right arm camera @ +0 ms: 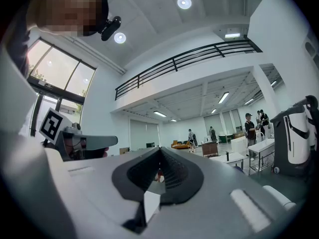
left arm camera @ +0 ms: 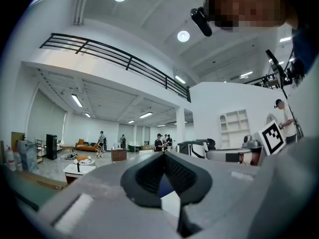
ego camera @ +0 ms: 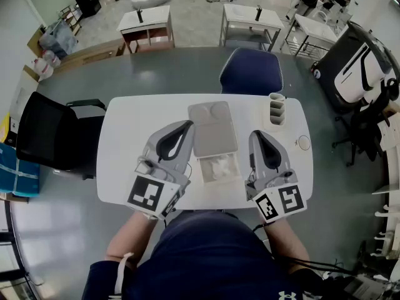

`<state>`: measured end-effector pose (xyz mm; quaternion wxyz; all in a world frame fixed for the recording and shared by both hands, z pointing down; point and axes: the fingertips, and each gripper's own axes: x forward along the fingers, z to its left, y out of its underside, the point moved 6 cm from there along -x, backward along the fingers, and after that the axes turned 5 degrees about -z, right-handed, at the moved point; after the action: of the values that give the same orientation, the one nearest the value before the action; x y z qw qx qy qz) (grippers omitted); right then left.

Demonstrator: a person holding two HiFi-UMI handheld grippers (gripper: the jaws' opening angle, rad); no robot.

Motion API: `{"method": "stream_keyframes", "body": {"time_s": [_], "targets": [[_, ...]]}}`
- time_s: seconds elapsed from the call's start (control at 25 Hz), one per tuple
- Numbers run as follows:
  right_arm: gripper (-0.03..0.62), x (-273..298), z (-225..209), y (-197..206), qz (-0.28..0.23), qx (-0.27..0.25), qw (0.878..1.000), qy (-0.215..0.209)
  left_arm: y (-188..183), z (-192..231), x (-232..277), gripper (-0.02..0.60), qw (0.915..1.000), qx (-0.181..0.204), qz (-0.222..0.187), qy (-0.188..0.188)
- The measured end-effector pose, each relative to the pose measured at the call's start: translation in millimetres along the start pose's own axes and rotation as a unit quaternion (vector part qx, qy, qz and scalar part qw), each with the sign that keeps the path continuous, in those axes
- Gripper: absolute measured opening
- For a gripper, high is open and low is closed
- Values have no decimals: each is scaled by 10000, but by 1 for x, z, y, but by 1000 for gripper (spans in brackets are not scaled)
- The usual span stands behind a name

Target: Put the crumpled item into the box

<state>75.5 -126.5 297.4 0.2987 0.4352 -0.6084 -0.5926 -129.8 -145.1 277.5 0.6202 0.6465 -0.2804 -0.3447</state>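
white table point(ego camera: 119, 167): fills mid-frame in the head view. box point(ego camera: 200, 170): centre frame, open, with its lid point(ego camera: 212, 129) laid back toward the upper frame. left gripper point(ego camera: 189, 125) and right gripper point(ego camera: 257, 135): one on either side of the box, each with jaws pressed together on nothing. crumpled item point(ego camera: 220, 166): white, lying inside the box. we judge the placing done, with at most the lid left to close. we cannot tell whether the lid is hinged. both gripper views look across the room and miss the box.
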Motion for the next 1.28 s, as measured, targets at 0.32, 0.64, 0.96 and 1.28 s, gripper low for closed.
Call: {"method": "stream_keyframes", "body": {"time_s": [0.32, 0.64, 0.96, 1.28], "targets": [[2, -1, 2, 3, 14, -28, 10000, -7, 5, 2, 0, 2, 10000, -57, 38, -7], [2, 0, 0, 3, -46, -8, 10000, 3, 7, 3, 3, 2, 10000, -62, 61, 9], [2, 3, -1, 5, -41, 10, 10000, -25, 11, 5, 8, 2, 9999, -65, 111, 22], [2, 4, 0, 7, 17, 25, 10000, 9, 11, 7, 7, 2, 9998, -74, 160, 45]]}}
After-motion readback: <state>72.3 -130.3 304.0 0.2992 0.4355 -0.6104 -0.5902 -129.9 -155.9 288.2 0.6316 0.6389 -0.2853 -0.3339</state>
